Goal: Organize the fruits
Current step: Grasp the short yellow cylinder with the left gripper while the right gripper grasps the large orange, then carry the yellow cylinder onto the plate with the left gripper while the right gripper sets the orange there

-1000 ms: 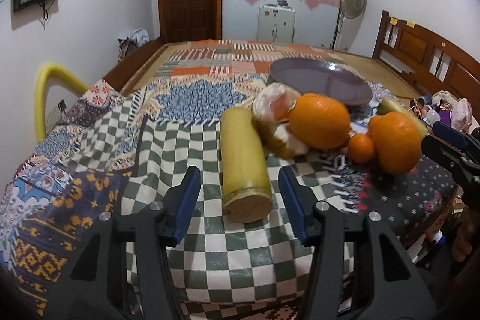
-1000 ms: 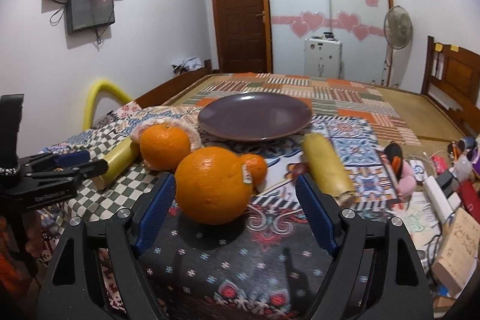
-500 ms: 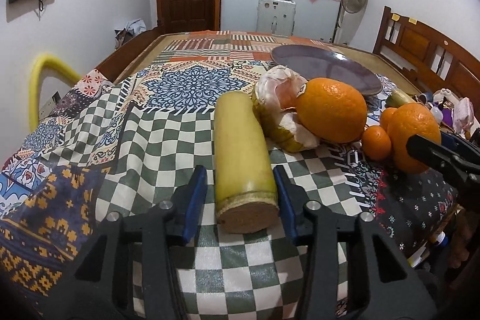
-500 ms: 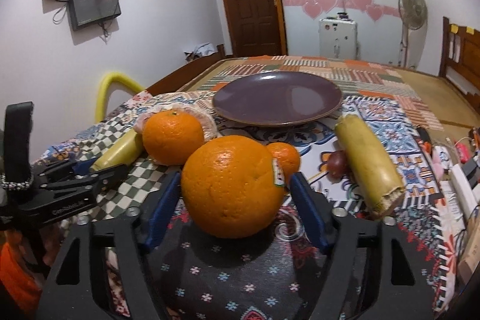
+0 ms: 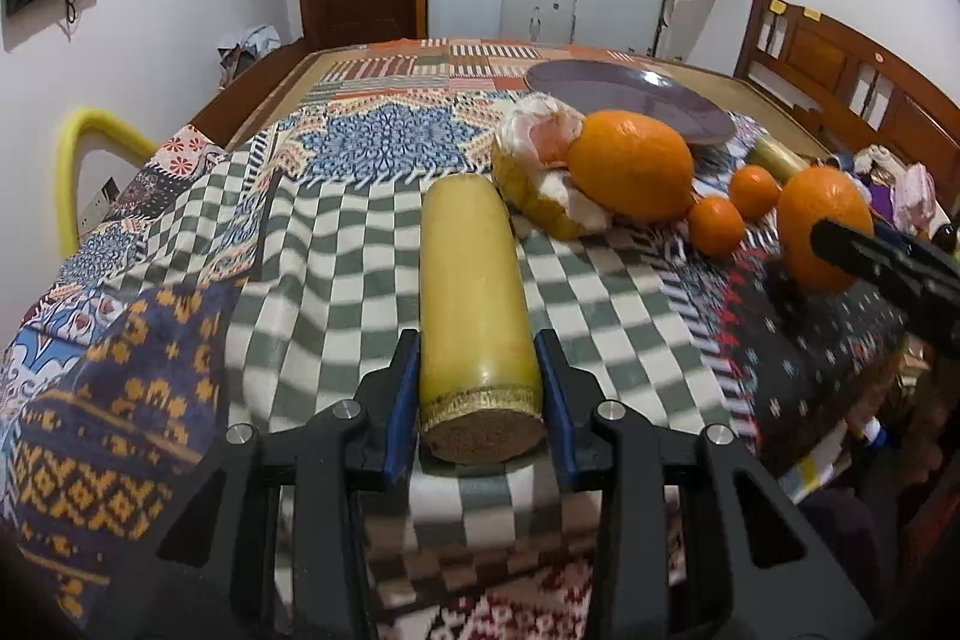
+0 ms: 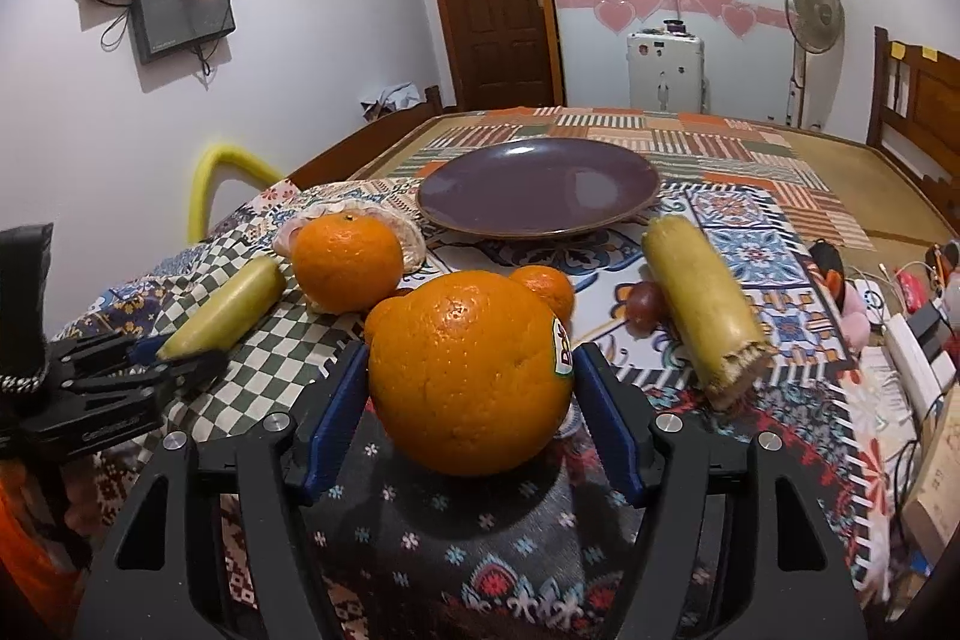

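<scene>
- The purple plate (image 6: 537, 196) is round, glossy and shallow, with a brown rim; nothing lies in it. It sits on the patchwork quilt (image 5: 336, 280) covering the bed, beyond the fruit.
- The left claw (image 5: 477, 400) is closing on the near end of a yellow sugarcane piece (image 5: 471, 292), a smooth waxy cylinder with a rough, fibrous cut face; its blue pads lie against both sides of the piece, which rests on the green-and-white checked patch.
- The right claw (image 6: 471, 388) has its blue pads against both flanks of a large orange (image 6: 468, 370) (pebbled skin, a knobby top, a sticker on its right side) that rests on the dark flowered patch.
- A second sugarcane piece (image 6: 702, 304) lies to the right of that orange, its near end ragged, with a dark grape (image 6: 645, 304) just beside it.
- A smaller orange (image 6: 348, 259) sits in front of a peeled pomelo (image 5: 540, 160) with white pith showing; a small mandarin (image 6: 549, 283) peeks out behind the large orange.
</scene>
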### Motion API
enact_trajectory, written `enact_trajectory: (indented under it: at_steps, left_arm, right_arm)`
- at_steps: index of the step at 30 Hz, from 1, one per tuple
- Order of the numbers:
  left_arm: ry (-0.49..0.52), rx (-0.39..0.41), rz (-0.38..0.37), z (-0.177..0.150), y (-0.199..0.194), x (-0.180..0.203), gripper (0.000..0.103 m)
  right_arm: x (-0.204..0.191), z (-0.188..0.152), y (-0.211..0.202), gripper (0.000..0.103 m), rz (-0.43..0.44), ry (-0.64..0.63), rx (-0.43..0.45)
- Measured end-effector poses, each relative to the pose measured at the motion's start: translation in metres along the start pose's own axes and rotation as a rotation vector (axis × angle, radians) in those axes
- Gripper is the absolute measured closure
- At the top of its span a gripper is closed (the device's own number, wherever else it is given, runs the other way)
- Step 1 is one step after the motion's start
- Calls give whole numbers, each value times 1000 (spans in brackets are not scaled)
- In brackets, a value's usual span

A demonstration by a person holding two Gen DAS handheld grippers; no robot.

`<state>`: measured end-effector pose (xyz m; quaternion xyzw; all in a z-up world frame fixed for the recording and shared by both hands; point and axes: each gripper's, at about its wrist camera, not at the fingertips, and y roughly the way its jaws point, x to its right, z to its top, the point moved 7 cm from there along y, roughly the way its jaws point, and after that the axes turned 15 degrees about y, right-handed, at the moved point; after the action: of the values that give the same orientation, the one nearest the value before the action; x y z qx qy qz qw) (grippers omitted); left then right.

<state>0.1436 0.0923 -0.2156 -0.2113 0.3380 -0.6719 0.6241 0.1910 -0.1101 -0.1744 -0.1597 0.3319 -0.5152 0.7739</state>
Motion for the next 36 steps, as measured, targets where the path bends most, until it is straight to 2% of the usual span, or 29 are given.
enact_trajectory:
  at_steps: [6, 12, 17, 21, 29, 36]
  left_arm:
    - [46, -50, -25, -4, -6, 3, 65]
    - [102, -87, -51, 9, 2, 3, 63]
    - [116, -129, -67, 21, 19, -3, 63]
    - [82, -149, -95, 28, 32, -8, 63]
    - [80, -138, -81, 33, 31, -10, 65]
    - [86, -53, -40, 49, -6, -13, 66]
  right_arm:
    - [5, 4, -9, 38, -18, -5, 25]
    - [8, 10, -12, 38, -28, -10, 37]
    - [10, 15, -13, 38, -40, -28, 53]
    - [15, 17, -11, 38, -50, -30, 56]
    - [24, 22, -11, 38, -72, -30, 61]
    - [27, 36, -26, 38, -87, -29, 104]
